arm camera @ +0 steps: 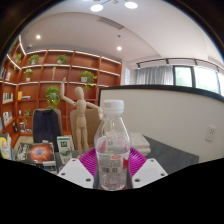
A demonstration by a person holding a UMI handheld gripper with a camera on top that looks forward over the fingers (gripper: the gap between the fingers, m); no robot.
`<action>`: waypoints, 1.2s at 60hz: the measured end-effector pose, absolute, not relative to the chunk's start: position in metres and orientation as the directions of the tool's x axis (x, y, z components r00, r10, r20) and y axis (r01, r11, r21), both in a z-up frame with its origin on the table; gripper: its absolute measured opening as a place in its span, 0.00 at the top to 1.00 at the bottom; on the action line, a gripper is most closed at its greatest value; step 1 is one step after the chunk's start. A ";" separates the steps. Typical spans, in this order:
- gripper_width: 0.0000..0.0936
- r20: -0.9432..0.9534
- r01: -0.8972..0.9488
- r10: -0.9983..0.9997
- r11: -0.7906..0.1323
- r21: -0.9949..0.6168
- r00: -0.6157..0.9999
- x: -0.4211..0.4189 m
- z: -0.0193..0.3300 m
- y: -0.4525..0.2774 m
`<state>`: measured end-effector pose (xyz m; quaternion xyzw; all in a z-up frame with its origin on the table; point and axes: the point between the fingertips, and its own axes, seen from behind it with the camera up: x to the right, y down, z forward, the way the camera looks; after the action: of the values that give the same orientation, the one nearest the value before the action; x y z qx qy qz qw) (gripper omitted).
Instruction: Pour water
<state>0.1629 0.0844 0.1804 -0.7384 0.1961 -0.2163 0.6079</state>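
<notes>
Fingers [150,170] of the gripper [112,172] close on a clear plastic water bottle [112,145] with a white cap, their magenta pads pressed against its lower sides, holding it upright. Just behind it stands a wooden artist's mannequin [76,115] among small items on a desk. Farther back, wooden wall shelves [60,75] carry green plants [52,95], with a window [185,77] beyond a white partition [170,115].
</notes>
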 end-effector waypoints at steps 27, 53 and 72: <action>0.56 -0.016 -0.125 -0.516 -0.178 -0.976 0.857 0.184 0.108 0.111; 0.13 -0.069 -0.192 -0.481 -0.213 -0.958 0.874 0.158 0.097 0.094; 0.11 -0.031 -0.133 -0.401 -0.228 -0.965 0.915 0.096 0.118 -0.006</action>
<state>0.0957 -0.0059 0.1183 -0.7755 0.1721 -0.1125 0.5970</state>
